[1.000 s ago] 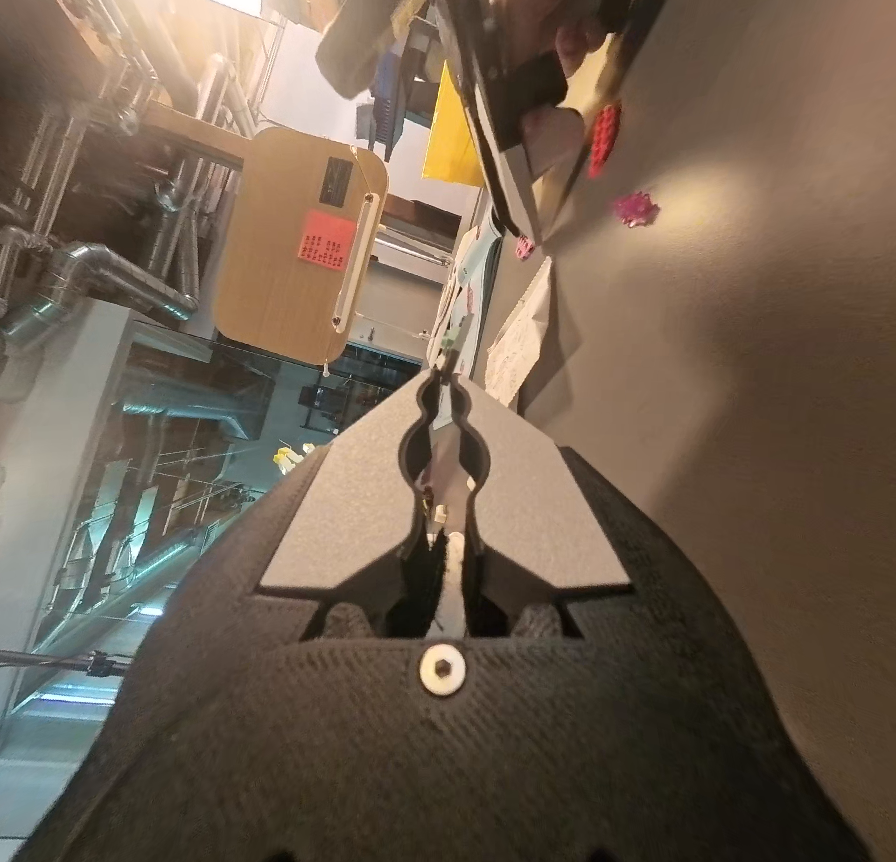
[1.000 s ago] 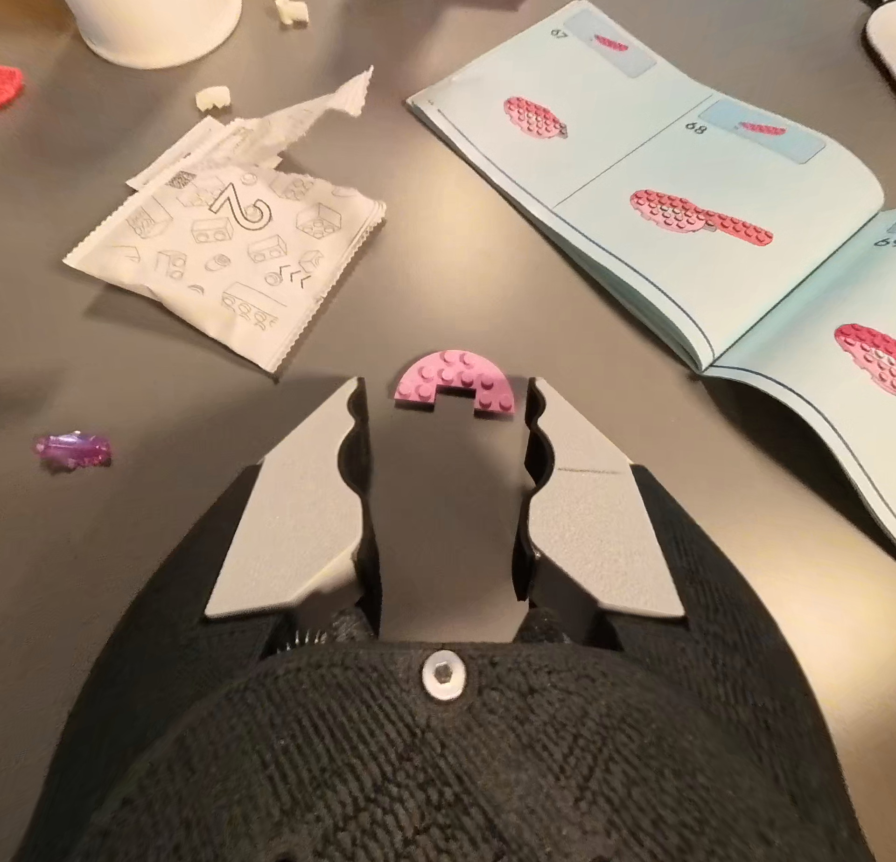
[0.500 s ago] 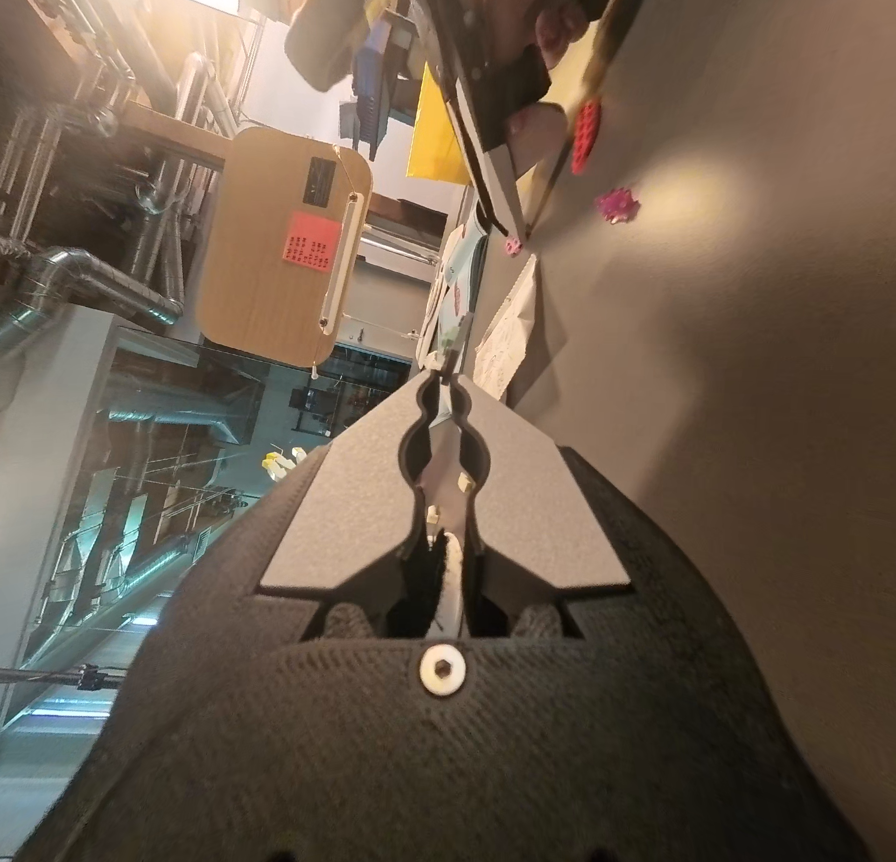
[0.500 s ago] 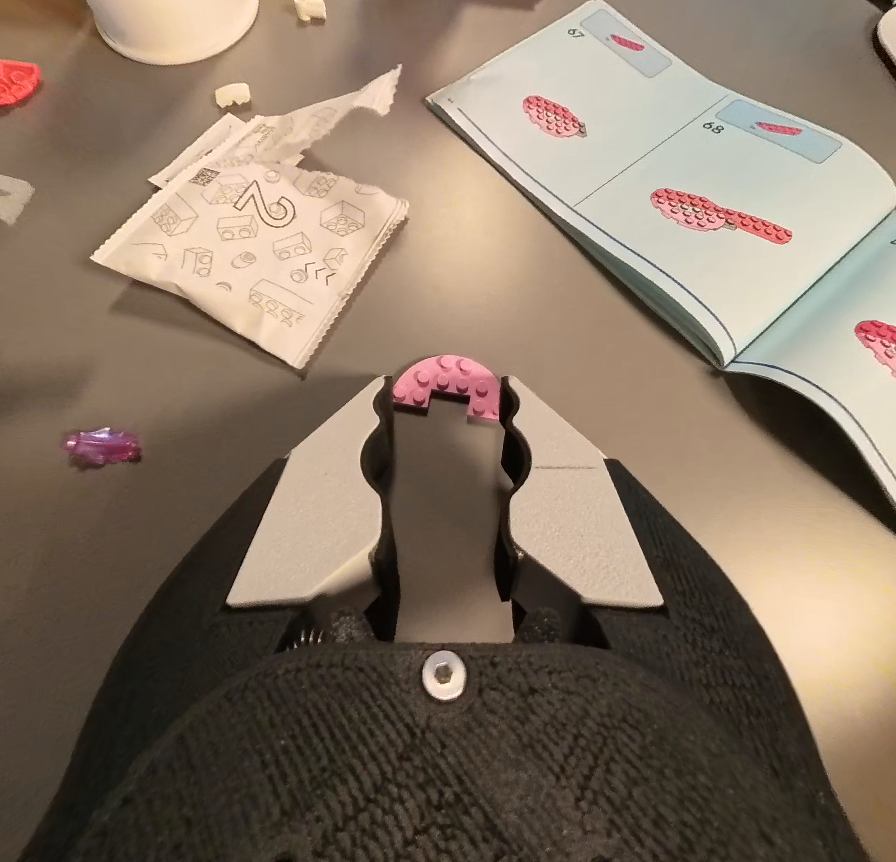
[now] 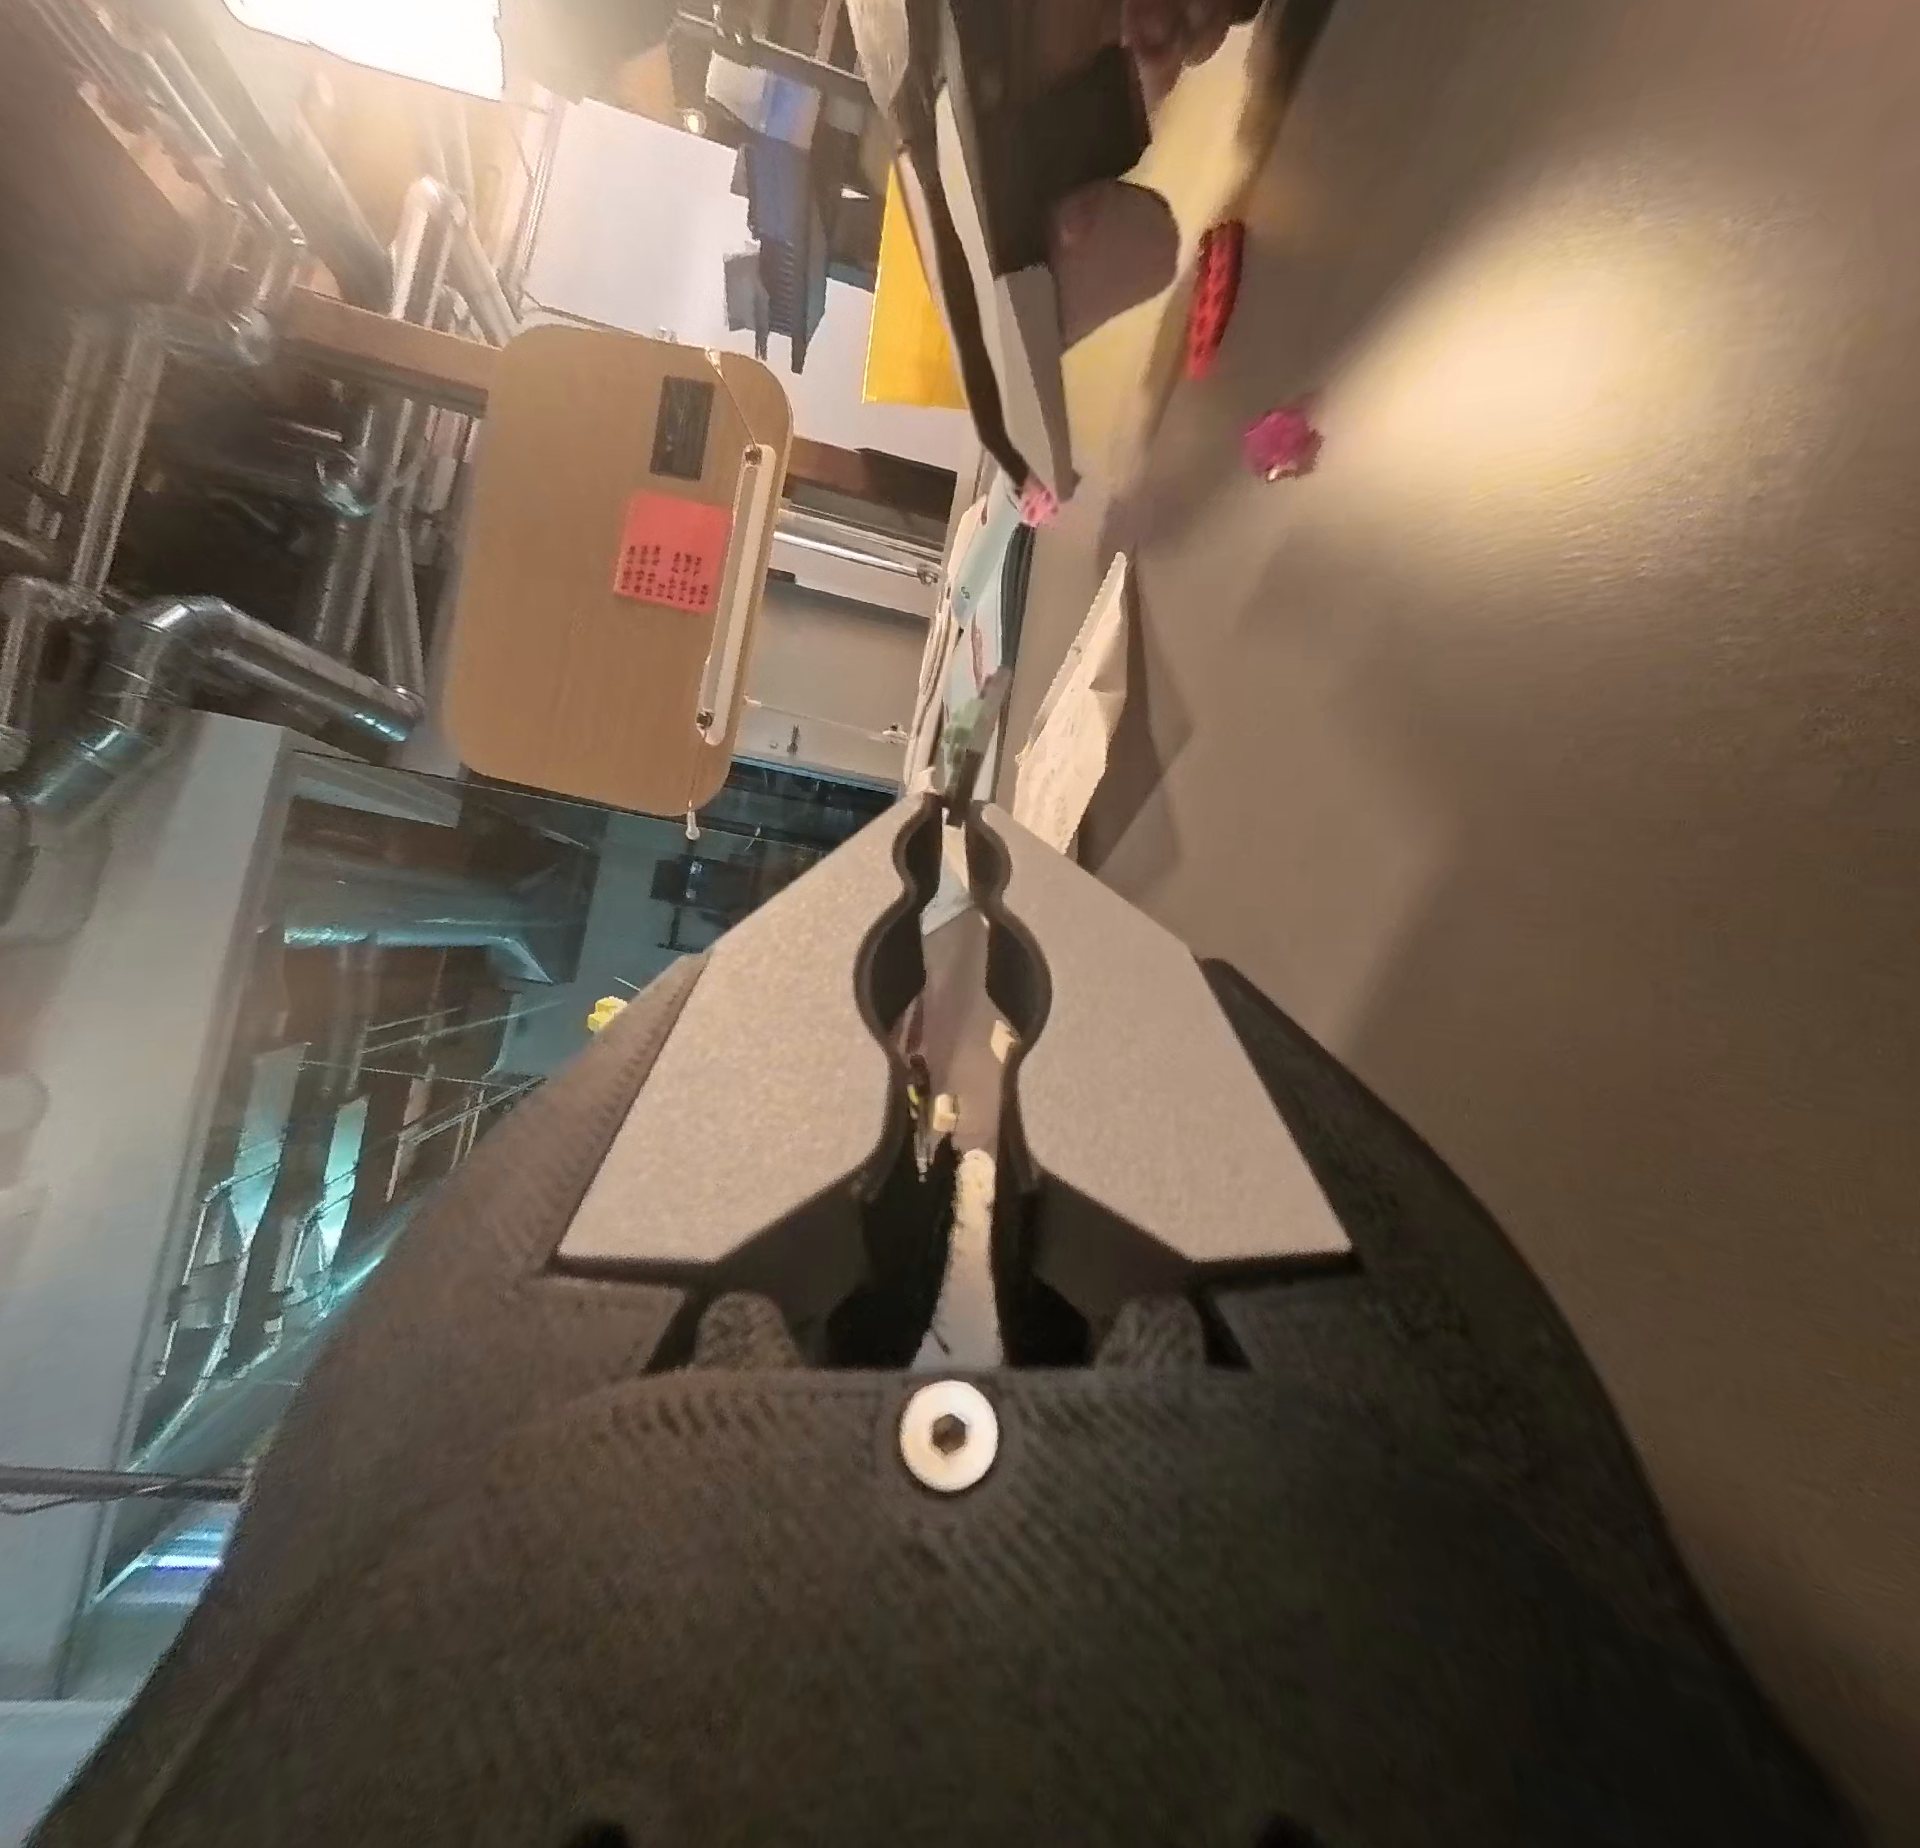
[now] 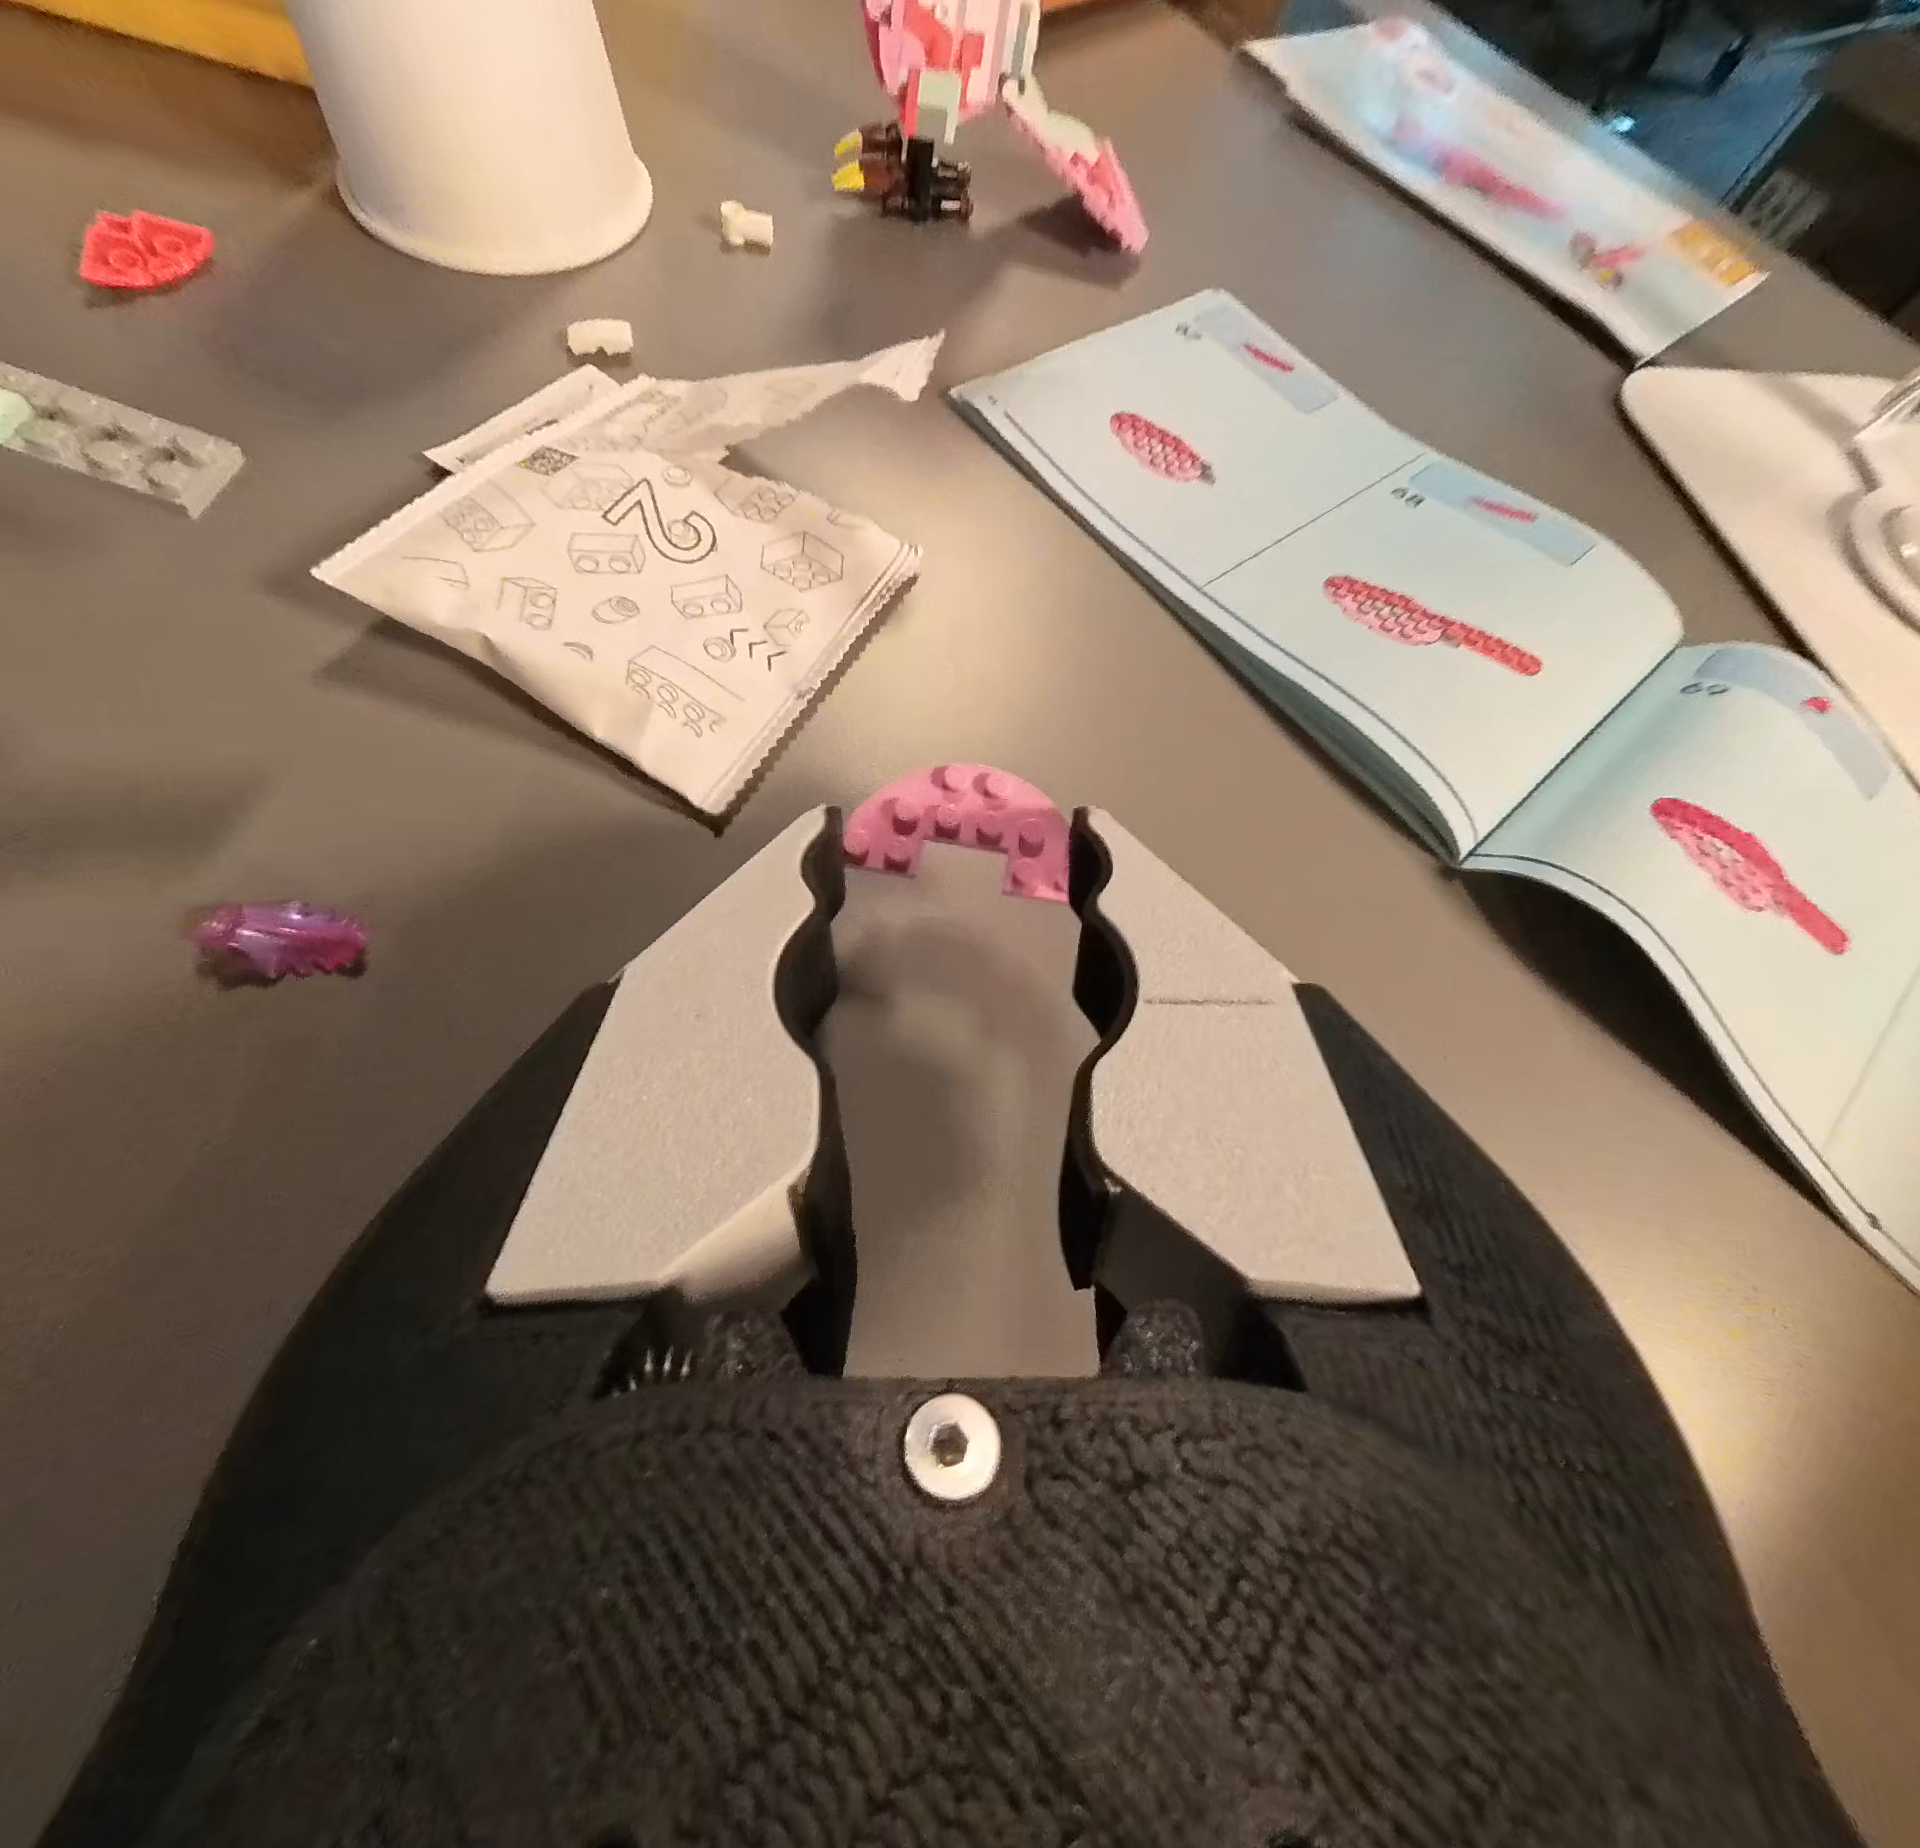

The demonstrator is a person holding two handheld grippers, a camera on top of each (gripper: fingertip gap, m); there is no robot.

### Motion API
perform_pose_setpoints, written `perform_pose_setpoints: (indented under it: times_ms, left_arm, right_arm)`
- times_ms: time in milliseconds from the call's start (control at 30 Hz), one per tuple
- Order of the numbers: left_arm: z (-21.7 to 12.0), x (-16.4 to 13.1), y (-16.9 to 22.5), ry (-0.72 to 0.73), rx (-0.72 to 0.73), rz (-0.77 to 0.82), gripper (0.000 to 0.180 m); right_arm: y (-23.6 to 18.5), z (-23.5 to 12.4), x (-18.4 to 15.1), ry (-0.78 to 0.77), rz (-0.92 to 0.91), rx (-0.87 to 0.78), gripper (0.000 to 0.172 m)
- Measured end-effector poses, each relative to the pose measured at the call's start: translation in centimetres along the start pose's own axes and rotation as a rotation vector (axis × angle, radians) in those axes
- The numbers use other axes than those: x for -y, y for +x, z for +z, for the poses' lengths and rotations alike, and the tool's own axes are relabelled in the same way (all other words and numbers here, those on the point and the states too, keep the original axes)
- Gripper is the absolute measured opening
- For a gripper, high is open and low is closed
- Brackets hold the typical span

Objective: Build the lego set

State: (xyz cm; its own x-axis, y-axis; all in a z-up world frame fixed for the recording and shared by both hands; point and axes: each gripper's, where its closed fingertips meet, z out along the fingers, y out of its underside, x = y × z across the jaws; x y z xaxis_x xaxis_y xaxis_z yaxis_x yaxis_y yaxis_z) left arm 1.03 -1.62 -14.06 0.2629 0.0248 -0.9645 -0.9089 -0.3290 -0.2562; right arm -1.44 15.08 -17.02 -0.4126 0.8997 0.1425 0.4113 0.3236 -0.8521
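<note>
My right gripper (image 6: 954,842) is shut on a pink arch-shaped studded plate (image 6: 951,811). Both pads press on its ends and hold it a little above the grey table (image 6: 1039,1071), where its shadow falls. The gripper also shows far off in the left wrist view (image 5: 1039,489), held by a hand. My left gripper (image 5: 951,816) is rolled on its side beside the table. It is shut on a thin dark piece with a pale green bit (image 5: 964,749) that sticks out past the fingertips.
A torn white paper bag (image 6: 623,572) lies ahead left, an open pale blue booklet (image 6: 1403,603) to the right. A white cup (image 6: 457,84) and a pink brick model (image 6: 956,32) stand at the back. A purple clear piece (image 6: 278,936), a red piece (image 6: 145,250) and a grey plate (image 6: 114,442) lie on the left. The grippers' ends are close to 20 centimetres from one another. The white cup (image 6: 457,84) is about 15 centimetres from my left fingertips and 25 centimetres from my right.
My right jaws closed on the pink arch plate, which lay on the table between them, and then raised it. My left gripper stayed shut on its thin piece and shifted slightly.
</note>
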Motion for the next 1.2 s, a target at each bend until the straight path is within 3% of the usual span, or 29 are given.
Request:
perform_pose_setpoints:
  times_ms: [300, 1200]
  left_arm:
    - [-0.07, -0.15, 0.23, -0.015, 0.003, 0.037, 0.003]
    - [-0.06, -0.09, 0.34, -0.011, 0.000, 0.041, 0.003]
  right_arm:
    - [0.63, -0.59, 0.68, 0.059, -0.006, -0.060, 0.042]
    - [0.73, -0.42, 0.54, 0.049, -0.020, -0.081, 0.042]
